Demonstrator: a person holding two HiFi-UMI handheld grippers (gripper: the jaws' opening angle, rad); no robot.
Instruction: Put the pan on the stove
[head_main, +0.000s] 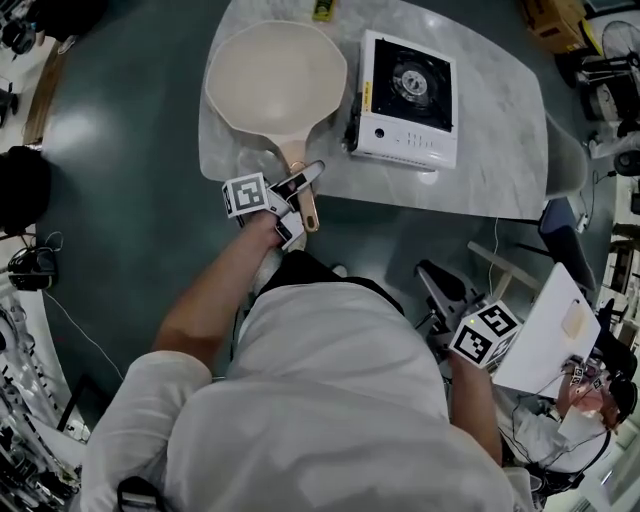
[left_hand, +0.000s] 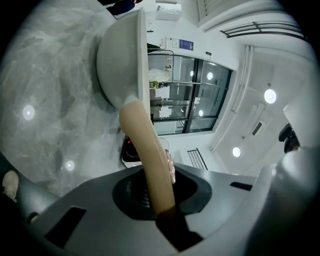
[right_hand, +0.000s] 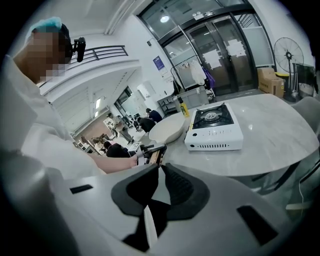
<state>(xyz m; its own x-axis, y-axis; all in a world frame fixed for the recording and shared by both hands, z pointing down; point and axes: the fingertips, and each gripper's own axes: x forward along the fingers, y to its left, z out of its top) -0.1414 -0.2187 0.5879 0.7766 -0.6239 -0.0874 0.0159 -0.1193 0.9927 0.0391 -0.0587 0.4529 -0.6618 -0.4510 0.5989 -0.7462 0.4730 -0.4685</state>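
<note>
Left gripper (head_main: 303, 200): its two dark, ribbed pads (left_hand: 131, 192) are clamping the pan's handle (left_hand: 147, 155) from both sides. The grip is sitting near the handle's free end. Just behind the pads the handle is turning from smooth tan to a dark brown end piece, and a thin coppery metal loop is lying along its edge right at the pads.

The handle is running straight out ahead of the fingertips, long and slightly flattened, widening into the pan (head_main: 275, 75). The pan is round, shallow and matte cream, with a pouring lip on each side. It is sitting at the far end of the handle from the fingers, on the grey-veined marble table (head_main: 500, 130).

The stove (head_main: 410, 100) is standing just beside the pan on the same table. It is a white, boxy single-burner unit with a square black top and a round burner ring. In the left gripper view a corner of it is showing just beyond the handle.

Right gripper (head_main: 432, 280): it is hanging off the table's near edge, well apart from the pan. In its own view the pad tips are resting together with nothing between them (right_hand: 160, 172). The stove (right_hand: 214, 130) is lying well ahead of those fingertips, with its slotted white front panel facing them.
</note>
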